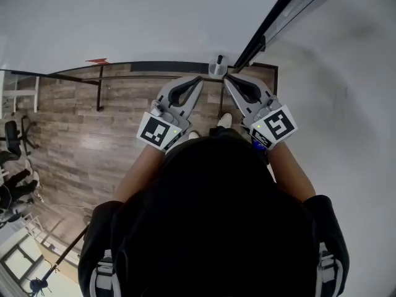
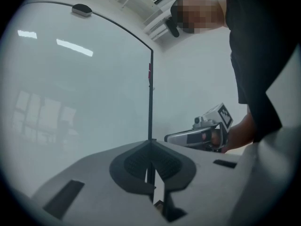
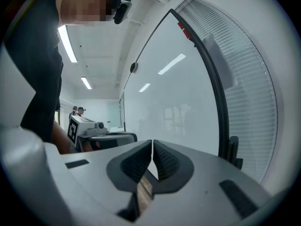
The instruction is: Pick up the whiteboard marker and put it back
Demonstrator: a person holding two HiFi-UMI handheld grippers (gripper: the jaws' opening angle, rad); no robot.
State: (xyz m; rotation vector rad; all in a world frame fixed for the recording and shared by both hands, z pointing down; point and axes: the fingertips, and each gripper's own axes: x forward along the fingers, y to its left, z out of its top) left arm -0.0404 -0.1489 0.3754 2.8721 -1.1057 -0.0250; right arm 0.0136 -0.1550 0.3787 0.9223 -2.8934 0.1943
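Mid-frame, the left gripper [image 1: 199, 79] and right gripper [image 1: 226, 78], 2 in all, had jaws together, empty, facing 1 whiteboard [image 1: 154, 17].

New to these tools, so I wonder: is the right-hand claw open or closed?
Closed. The right gripper has its dark pads meeting at the tips, with nothing held between them.

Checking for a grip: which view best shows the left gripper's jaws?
Left gripper view: it looks straight along the left gripper, jaws together, nothing between. Head view shows it from above; right gripper view shows only its side.
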